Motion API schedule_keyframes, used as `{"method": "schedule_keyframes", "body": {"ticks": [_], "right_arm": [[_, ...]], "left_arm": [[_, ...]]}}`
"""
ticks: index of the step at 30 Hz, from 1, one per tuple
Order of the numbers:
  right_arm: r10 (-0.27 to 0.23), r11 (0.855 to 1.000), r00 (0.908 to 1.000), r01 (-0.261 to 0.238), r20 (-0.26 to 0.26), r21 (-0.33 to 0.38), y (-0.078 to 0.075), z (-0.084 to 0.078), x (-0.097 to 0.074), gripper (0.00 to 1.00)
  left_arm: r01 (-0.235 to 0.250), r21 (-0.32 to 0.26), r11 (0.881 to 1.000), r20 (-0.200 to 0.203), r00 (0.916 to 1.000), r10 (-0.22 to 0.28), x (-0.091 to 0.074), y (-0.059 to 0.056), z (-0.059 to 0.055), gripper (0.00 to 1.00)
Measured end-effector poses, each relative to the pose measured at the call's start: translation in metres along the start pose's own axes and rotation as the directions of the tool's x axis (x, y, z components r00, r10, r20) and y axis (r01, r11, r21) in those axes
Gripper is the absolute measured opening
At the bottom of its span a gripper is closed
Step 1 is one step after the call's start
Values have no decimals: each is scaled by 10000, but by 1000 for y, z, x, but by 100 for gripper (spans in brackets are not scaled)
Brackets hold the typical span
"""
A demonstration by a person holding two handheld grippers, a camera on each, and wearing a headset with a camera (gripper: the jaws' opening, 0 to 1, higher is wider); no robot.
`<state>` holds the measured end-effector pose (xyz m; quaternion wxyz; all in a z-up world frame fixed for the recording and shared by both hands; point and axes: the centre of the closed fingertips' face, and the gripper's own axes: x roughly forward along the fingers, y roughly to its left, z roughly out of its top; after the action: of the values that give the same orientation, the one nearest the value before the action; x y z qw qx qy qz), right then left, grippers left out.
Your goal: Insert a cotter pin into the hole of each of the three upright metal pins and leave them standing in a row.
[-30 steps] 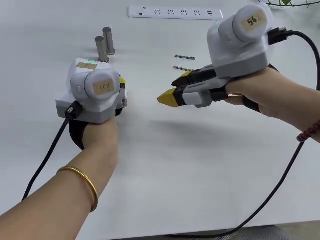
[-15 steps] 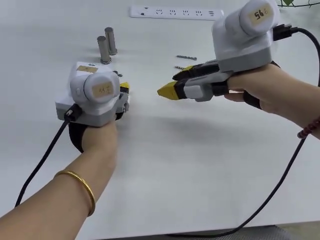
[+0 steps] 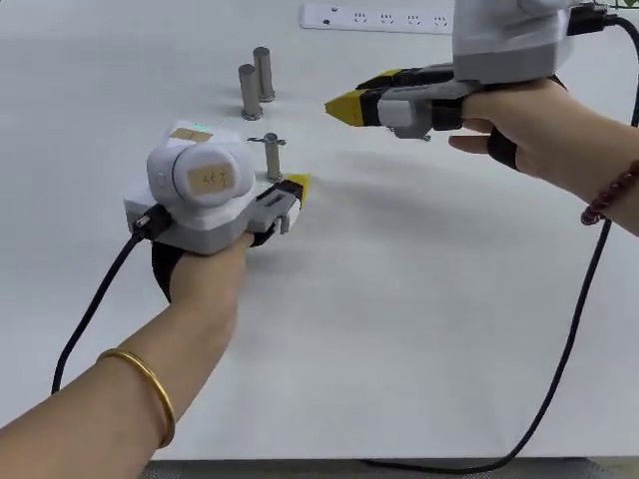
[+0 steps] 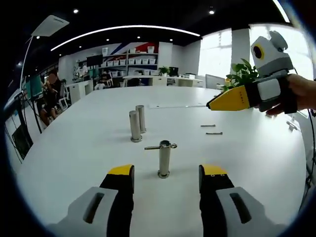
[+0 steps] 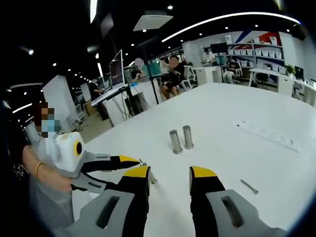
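Three pins: all stand upright on the white bench (image 3: 399,319). The left bare pin (image 3: 250,92) and right bare pin (image 3: 264,74) are close together at the far side. The third pin (image 3: 272,158) stands apart from them, nearer the person.
Cotter pin: the cotter pin (image 3: 268,141) sits crosswise through the top of the third pin and sticks out on both sides. In the left gripper view its looped end is on the right.
Bare pins: I see nothing through either top.
Spare cotters: a spare cotter (image 4: 208,125) and a second spare cotter (image 4: 214,133) lie flat on the bench, one just beside the other, well off to the right of the pins.
Left gripper: the left gripper (image 4: 167,172) is low over the bench with its jaws wide apart and nothing between them. The third pin stands just ahead of the yellow tips, in line with the gap, and I see no contact.
Right gripper: the right gripper (image 5: 170,173) is held up off the bench, pointing across toward the pins. Its jaws are parted and empty, and it casts a soft shadow on the bench below.
Power strip: a white power strip (image 3: 374,17) lies along the far edge, beyond the pins.
Cables: a black cable (image 3: 95,309) trails from the left gripper back toward the person.
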<state>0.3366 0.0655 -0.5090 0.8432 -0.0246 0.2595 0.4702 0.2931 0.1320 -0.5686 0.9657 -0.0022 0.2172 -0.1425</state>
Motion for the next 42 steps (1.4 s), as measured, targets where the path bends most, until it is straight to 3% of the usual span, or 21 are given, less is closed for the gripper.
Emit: {"method": "schedule_keyframes", "body": {"ticks": [13, 19, 26, 32, 42], "right_arm": [[262, 9967, 9992, -237, 312, -782, -12, 16, 47, 23], [309, 9980, 9981, -279, 532, -570, -16, 18, 67, 23], [400, 9987, 9952, -368, 894, -364, -12, 23, 89, 23], [604, 9971, 9953, -566, 756, -513, -9, 18, 106, 23], [711, 9942, 9953, -654, 657, -855, -11, 16, 130, 19]], "left_arm": [[162, 220, 9996, 264, 9995, -168, -13, 6, 7, 74], [283, 596, 9978, 350, 9989, -304, -17, 9, 9, 82], [244, 606, 9979, 428, 9987, -271, -19, 17, 10, 90], [316, 660, 9973, 543, 9979, -352, -21, 20, 13, 98], [551, 653, 9963, 504, 9970, -584, -23, 21, 14, 99]]}}
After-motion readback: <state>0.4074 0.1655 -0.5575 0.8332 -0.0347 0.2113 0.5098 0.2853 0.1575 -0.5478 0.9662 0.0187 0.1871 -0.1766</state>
